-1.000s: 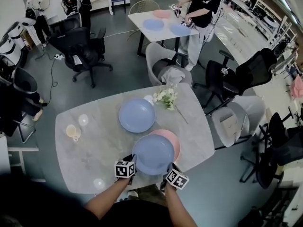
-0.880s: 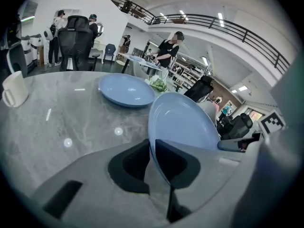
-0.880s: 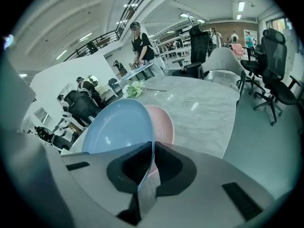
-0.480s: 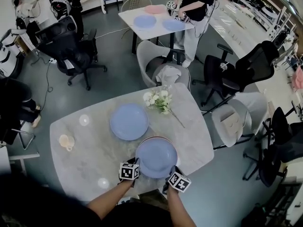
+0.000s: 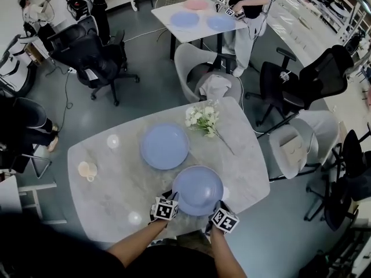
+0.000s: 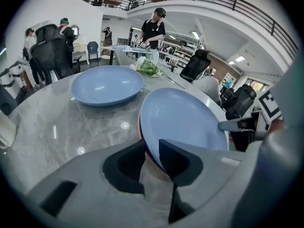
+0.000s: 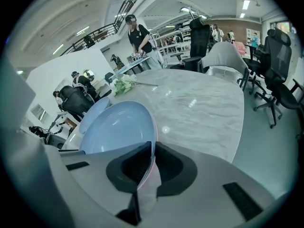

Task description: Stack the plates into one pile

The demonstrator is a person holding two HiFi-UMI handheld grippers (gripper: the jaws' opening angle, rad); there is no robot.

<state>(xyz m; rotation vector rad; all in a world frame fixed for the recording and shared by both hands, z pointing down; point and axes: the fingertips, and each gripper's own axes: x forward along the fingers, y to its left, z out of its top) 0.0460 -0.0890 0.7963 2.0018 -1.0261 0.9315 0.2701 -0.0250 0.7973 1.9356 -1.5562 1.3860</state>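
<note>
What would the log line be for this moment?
left claw: just opening, rim of near blue plate between jaws | right claw: shut on same rim | far blue plate: alone on table, unstacked

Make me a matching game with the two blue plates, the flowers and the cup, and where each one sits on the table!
Things:
1. stacked blue plate
2. lone blue plate
3. white flowers
4. cup

Places:
A. far edge of the table
B. left part of the table
C. near edge of the table
D. middle of the table

Pairs: 1-C, 2-D, 3-A, 4-B
</note>
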